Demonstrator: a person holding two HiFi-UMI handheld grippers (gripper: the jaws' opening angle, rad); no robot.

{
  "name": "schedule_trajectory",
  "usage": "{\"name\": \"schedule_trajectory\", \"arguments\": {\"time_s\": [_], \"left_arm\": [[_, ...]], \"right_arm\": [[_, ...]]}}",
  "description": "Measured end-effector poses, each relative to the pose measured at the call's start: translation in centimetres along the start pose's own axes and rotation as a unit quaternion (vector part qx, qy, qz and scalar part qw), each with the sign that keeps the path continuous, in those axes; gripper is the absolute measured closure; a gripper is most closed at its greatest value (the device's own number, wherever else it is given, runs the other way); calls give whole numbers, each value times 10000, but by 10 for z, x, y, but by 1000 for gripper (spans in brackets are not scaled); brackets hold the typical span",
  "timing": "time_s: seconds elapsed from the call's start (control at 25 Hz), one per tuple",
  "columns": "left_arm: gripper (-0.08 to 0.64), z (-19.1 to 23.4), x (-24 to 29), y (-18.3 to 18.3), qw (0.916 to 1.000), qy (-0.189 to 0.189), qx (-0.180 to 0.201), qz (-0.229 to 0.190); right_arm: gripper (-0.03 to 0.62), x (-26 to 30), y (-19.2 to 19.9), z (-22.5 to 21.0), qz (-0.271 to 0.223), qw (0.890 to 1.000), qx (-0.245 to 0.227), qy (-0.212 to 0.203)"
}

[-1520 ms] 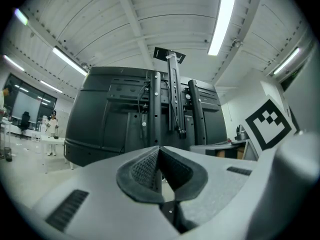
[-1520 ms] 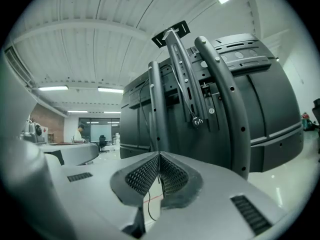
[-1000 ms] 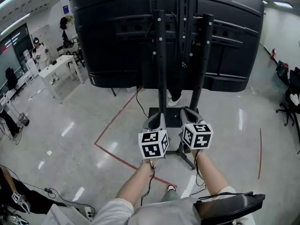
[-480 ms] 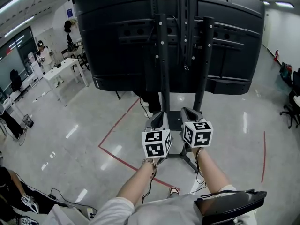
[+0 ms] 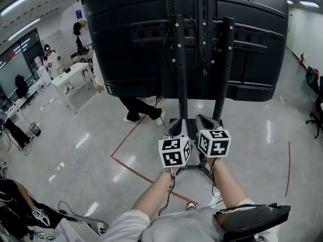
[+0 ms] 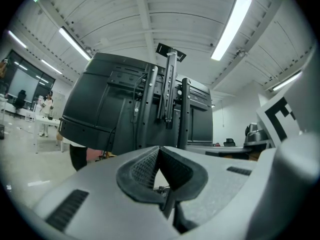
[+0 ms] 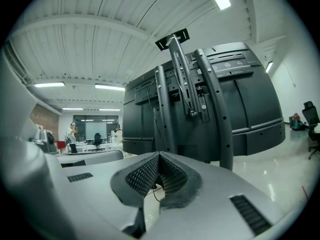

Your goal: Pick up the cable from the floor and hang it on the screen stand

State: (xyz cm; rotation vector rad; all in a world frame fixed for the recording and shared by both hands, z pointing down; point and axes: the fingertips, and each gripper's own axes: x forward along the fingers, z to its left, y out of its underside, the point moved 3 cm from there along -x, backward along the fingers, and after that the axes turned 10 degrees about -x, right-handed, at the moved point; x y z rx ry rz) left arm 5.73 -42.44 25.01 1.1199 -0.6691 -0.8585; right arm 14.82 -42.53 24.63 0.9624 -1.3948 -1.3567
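Both claws are pinched shut and empty, left gripper (image 5: 176,129) beside right gripper (image 5: 206,121), aimed at 12 o'clock toward the screen stand (image 5: 180,74), whose black perforated metal posts stand upright. At 8 o'clock a thin black cable (image 5: 69,205) curls on the glossy floor (image 5: 101,150).

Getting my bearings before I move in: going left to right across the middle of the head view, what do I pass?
White table → person's legs → left gripper → right gripper → office chair at the right edge.
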Motion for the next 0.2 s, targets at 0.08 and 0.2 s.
{"name": "schedule_trajectory", "arguments": {"time_s": [0.08, 0.2], "left_arm": [[560, -1, -1, 1, 10000, 19, 7, 20], [560, 1, -2, 1, 10000, 26, 61, 20]], "right_arm": [[575, 0, 0, 6, -8, 10000, 1, -55], [575, 2, 0, 12, -4, 9998, 92, -169]]}}
